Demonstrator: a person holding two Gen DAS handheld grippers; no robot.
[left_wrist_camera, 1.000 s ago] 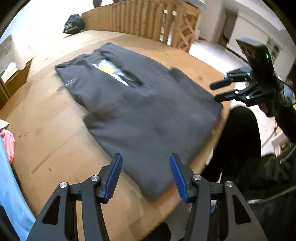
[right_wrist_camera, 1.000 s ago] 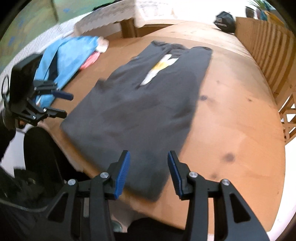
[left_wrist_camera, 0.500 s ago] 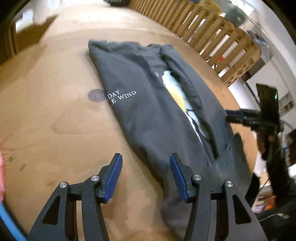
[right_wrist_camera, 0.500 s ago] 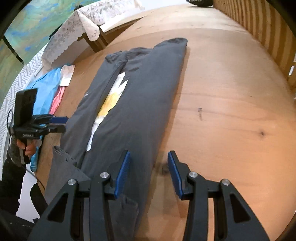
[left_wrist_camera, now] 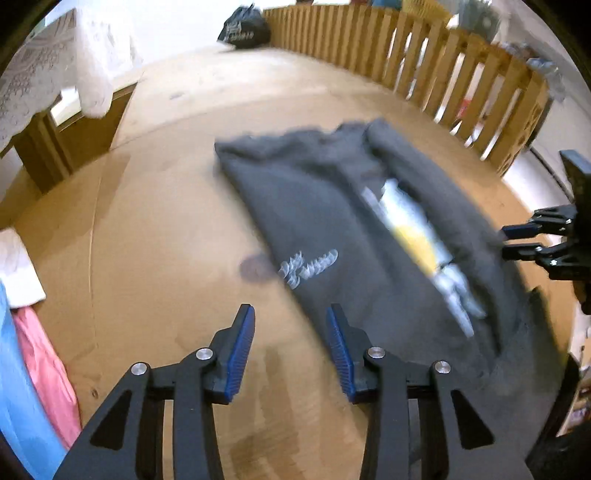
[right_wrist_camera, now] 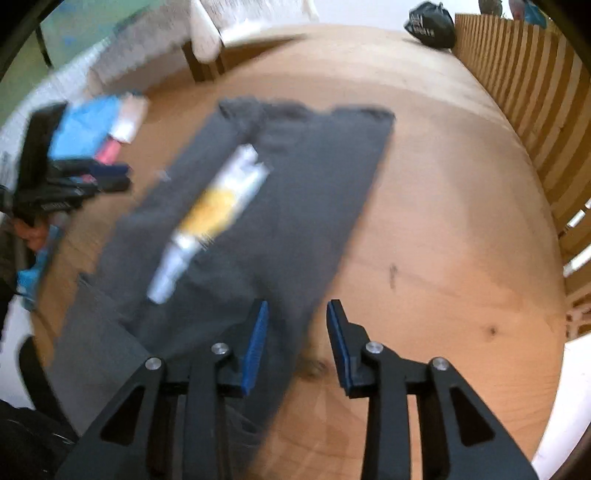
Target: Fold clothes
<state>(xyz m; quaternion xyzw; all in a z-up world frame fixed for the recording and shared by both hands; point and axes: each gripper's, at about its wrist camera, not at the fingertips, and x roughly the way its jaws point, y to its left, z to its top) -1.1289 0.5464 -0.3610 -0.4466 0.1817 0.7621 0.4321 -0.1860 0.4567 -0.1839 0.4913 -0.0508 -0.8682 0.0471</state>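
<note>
The dark grey shirt lies folded lengthwise on the wooden table, yellow print showing, with the left gripper spread empty beside its edge and the right gripper equally agape over its near end.

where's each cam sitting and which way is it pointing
Left wrist: on the left gripper, open, looking along the wooden table at the dark shirt; the right gripper shows at the edge.
Right wrist: on the right gripper, open, above the shirt's near edge; the left gripper shows.
Shared: shirt, table, black bag.
</note>
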